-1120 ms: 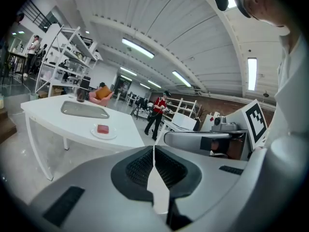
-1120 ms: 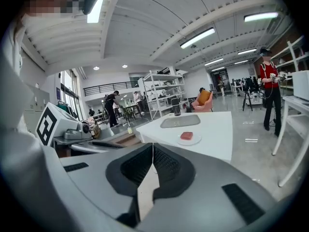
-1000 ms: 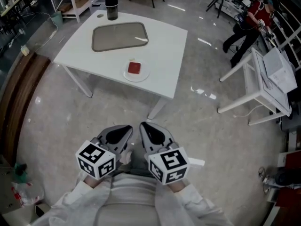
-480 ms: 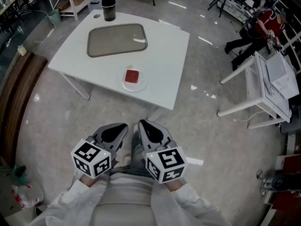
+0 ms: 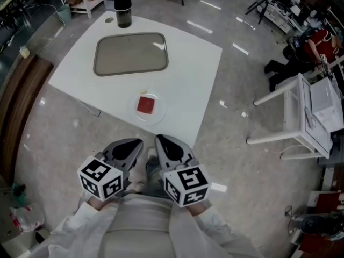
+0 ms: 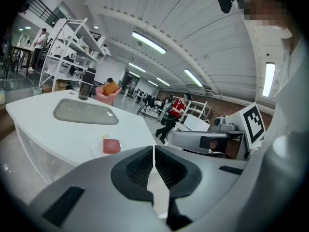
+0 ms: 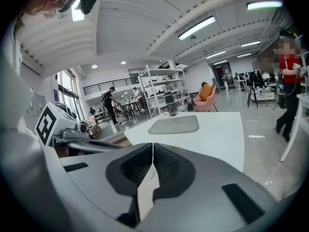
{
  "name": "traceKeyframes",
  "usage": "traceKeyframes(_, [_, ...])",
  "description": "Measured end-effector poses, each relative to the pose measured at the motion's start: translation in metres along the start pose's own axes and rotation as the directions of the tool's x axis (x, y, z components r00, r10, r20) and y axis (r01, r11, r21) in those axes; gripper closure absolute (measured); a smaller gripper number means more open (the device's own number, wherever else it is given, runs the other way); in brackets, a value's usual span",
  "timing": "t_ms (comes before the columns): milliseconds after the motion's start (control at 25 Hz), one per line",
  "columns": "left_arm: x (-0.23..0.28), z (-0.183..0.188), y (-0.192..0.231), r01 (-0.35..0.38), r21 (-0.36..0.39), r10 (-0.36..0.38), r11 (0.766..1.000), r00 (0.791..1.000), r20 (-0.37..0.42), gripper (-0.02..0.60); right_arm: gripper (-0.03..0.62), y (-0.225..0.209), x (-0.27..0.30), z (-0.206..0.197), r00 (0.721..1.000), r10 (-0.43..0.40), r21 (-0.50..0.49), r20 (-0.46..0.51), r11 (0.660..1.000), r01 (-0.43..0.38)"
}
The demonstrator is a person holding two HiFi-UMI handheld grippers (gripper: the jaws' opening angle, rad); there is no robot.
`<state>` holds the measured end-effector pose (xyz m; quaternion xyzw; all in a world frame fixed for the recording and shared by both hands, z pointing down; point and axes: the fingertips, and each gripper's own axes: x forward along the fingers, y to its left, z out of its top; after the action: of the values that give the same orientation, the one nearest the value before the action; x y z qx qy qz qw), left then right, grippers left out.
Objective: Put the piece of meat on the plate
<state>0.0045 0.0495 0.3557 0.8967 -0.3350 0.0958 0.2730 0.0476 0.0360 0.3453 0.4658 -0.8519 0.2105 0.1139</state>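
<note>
The piece of meat [image 5: 145, 105], a red square slab, lies flat in the middle of the plate [image 5: 157, 112], toward 12 o'clock from both grippers in the head view and well apart from them.

The white table [image 5: 193, 69] fills the upper middle of that view, one corner pointing toward 6 o'clock over the grey floor [image 5: 236, 160]. On it a grey rectangular tray [image 5: 131, 54] with rounded corners lies at 12 o'clock from the plate, with bare table between them (nothing shows on it). At 3 o'clock, near the frame edge, a person [image 5: 314, 44] in a red top stands beside white furniture.

The left gripper [image 5: 138, 142] and the right gripper [image 5: 159, 139] are held side by side at 6 o'clock, off the table and close against the person's pale sleeves, tips pointing toward 12 o'clock. In the left gripper view the jaws meet along a thin seam with nothing between them, and the meat [image 6: 111, 146] and plate show just above them at 11 o'clock. In the right gripper view the jaws are likewise pressed together and empty, with the tray [image 7: 174, 124] beyond them at 12 o'clock.

A dark bottle [image 5: 123, 7] stands upright at the table's far corner, at 12 o'clock from the tray.

The round white plate sits near the table's near edge.
</note>
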Motion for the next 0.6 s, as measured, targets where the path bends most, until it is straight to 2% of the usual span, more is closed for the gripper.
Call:
traceKeyframes(200, [0.026,0.012,0.016,-0.033,-0.039,0.032,0.999,0.999,-0.012,0.563,0.579,-0.022,0.023,0.008,0.998,0.049,0.010,-0.034,0.999,-0.048])
traceKeyframes(600, [0.066,0.032,0.043,-0.113,-0.086,0.116,0.990,0.993,0.029,0.563,0.579,-0.053,0.057,0.026,0.985,0.161,-0.032,-0.069,0.986,-0.163])
